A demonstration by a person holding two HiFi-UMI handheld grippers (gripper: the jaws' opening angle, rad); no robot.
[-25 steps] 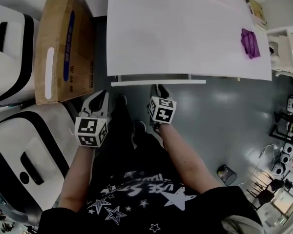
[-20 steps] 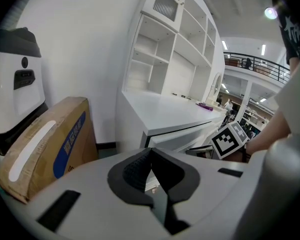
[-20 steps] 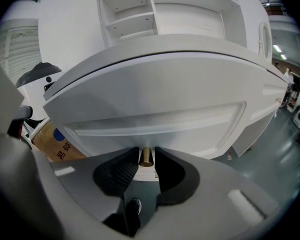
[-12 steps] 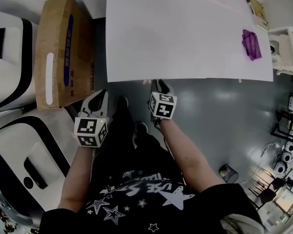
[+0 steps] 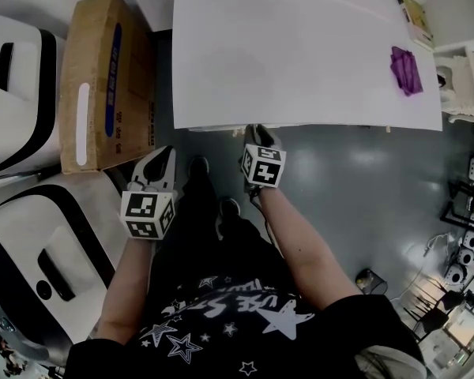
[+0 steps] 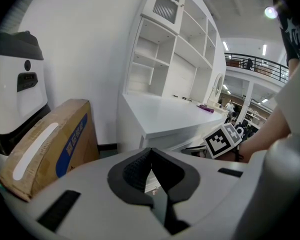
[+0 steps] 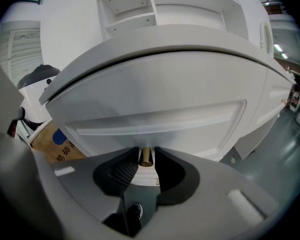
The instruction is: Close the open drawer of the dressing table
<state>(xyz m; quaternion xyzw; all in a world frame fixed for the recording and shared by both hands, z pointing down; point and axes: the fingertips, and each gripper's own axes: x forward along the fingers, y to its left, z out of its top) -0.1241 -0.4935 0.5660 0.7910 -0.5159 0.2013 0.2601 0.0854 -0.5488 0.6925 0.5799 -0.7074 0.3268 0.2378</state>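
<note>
The right claw [image 7: 146,153] pinches the brass knob [image 7: 145,158] of the drawer [image 7: 155,114], which sits almost shut under the tabletop [image 5: 300,54]. The left claw [image 6: 150,152] hangs aside, pressed together on nothing. A crooked push could jam the drawer, or the pads could slip off that small knob.

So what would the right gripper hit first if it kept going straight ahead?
Most likely the drawer front. The right gripper is closed on the brass knob, and the front sits just behind that, though the exact depth is hard to judge.

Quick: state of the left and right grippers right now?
Left hand-held gripper: closed, empty.
Right hand-held gripper: closed on the drawer knob.
</note>
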